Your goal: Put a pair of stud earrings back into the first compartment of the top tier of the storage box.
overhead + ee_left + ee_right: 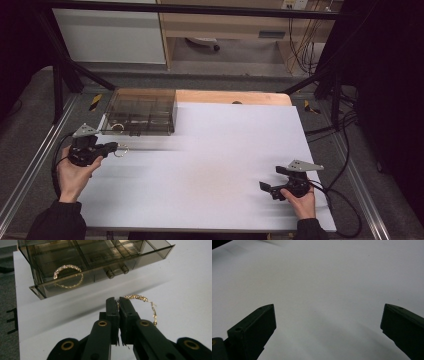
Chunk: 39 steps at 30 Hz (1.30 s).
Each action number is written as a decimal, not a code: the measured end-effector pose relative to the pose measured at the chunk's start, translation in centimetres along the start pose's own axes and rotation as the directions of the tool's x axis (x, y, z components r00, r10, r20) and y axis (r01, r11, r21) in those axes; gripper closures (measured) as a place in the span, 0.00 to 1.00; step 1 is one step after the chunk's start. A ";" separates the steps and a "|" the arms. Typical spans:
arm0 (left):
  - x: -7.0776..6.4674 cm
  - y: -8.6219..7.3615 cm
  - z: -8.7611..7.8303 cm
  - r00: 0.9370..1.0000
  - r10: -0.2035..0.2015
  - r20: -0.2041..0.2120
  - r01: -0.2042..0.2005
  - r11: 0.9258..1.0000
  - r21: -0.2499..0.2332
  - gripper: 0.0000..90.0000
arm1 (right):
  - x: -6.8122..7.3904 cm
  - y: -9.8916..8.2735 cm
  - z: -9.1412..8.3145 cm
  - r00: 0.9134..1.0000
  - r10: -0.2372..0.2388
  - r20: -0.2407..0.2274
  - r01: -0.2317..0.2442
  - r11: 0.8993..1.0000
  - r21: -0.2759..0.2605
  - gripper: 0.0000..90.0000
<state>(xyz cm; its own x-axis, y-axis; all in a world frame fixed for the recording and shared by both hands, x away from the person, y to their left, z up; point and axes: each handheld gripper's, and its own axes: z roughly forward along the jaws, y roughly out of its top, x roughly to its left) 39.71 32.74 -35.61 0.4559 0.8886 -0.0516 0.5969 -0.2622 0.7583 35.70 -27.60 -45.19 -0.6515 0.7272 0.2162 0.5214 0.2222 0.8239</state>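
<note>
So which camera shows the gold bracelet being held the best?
The left gripper view: the gold bracelet is close up, pinched in the left tool, links visible. The high view shows it as a tiny ring. The right gripper view looks at white table.

The person is wearing dark long sleeves that are ending at the wrists. Each hand is carrying a black tool: the left tool [114, 147] and the right tool [264, 187] are both topped by a grey three-cornered plate, with a black cable trailing behind. Brass-coloured rivets are showing on the left tool's linkage arms.
</note>
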 end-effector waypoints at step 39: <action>3.7 6.5 1.1 0.993 -0.044 -0.114 0.043 0.999 -0.009 0.95 | 0.0 0.0 0.0 1.000 -0.003 0.001 0.003 1.000 0.003 0.01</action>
<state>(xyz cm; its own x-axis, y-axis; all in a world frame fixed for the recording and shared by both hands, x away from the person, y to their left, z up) 45.98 33.91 -31.61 0.3514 0.9361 -0.0105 0.6098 -0.2204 0.7613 35.72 -27.59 -45.23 -0.6527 0.7270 0.2130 0.5208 0.2265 0.8231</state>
